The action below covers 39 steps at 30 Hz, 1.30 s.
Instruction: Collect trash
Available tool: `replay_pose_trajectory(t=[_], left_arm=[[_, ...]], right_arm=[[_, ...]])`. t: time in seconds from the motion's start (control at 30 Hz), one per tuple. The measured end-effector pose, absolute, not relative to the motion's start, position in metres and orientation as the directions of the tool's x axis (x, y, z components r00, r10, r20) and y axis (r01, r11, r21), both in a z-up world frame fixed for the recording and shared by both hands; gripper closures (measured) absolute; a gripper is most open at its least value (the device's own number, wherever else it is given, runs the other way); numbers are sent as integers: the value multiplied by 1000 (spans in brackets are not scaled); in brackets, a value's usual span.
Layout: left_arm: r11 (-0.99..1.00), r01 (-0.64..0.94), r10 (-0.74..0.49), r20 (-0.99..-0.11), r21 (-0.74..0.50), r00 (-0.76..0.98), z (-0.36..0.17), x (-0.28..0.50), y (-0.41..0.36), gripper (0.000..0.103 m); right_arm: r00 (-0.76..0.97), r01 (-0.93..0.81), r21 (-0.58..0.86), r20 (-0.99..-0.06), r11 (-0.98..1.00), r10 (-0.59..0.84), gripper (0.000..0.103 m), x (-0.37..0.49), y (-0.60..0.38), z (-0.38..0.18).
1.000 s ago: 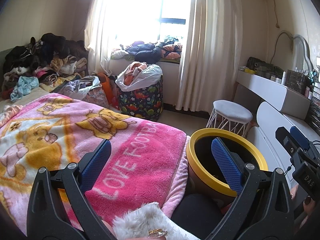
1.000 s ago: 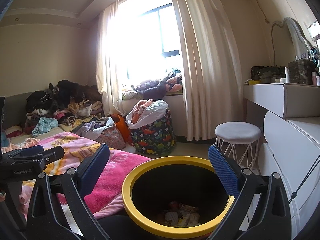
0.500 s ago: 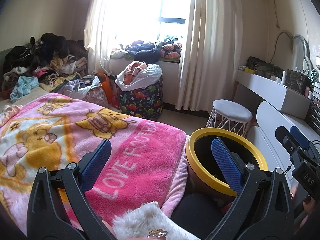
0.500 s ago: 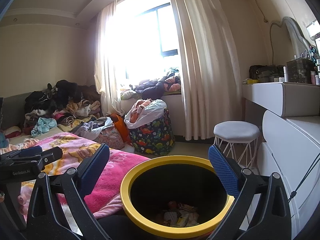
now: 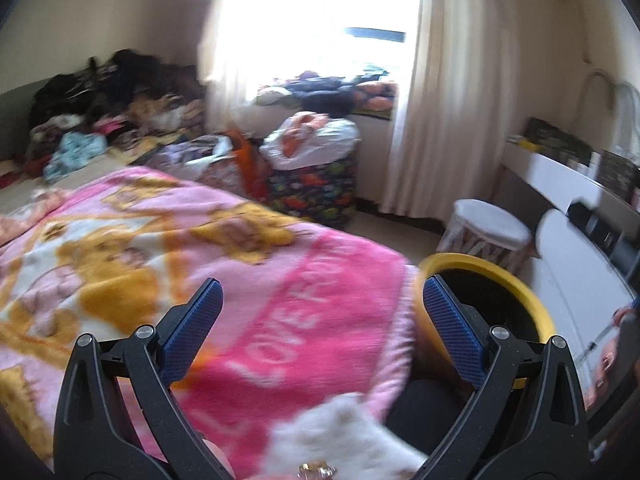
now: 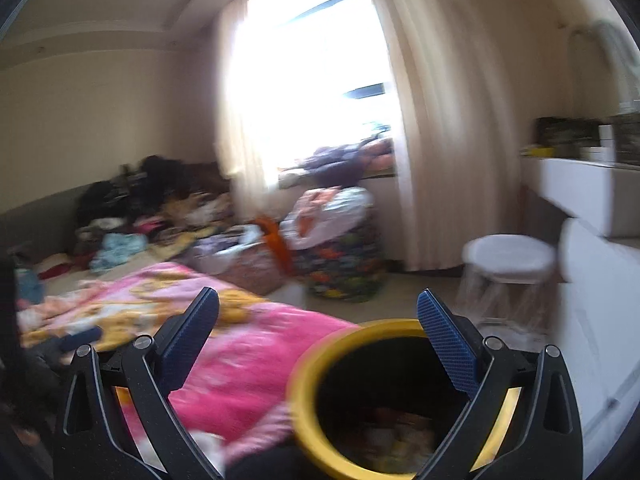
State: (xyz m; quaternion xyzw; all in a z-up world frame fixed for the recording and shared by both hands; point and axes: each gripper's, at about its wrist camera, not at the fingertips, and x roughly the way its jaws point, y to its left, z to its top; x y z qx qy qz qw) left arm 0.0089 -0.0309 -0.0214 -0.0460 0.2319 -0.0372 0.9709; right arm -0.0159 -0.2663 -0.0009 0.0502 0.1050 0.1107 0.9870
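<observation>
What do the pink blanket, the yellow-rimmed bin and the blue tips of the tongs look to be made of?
Pink blanket: soft plush fleece, judging by its fuzzy matte pile, though the picture is blurred. Yellow-rimmed bin: probably plastic; the rim looks smooth and evenly coloured, the inside dark. Blue tips on the left tongs: likely rubbery pads, with a fine gridded texture, set on matte black plastic arms.

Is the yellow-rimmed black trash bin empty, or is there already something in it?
Not empty. The right wrist view looks down into the yellow-rimmed black trash bin, and blurred pale scraps lie at its bottom, well below the rim.
</observation>
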Motion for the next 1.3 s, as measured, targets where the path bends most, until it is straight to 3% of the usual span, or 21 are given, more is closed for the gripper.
replay_pose_trajectory(t=[0.13,0.27,0.4,0.53,0.6,1.3], left_arm=[[980,-144,61,-490,-134,869,-28,6,43,11],[899,-431,321,-560,-72,764,-51,-3,138,11],[775,-632,481,-654,5,585,-94,-6,222,11],[706,-707,503,-734,44,456,-136,2,266,11],[703,-711,442,-804,35,397,-160,9,278,10],[703,-710,438,-812,40,387,-161,9,279,10]], right_arm=[[846,-440,126,-273,889,457,6,18,-187,6],[579,-674,157,-494,722,648,6,52,-66,-29],[391,-775,108,-692,622,607,6,70,52,-102],[268,-799,64,-852,597,450,5,92,119,-176],[335,-823,-6,-812,568,478,5,88,125,-187],[378,-821,-42,-788,570,486,5,75,132,-185]])
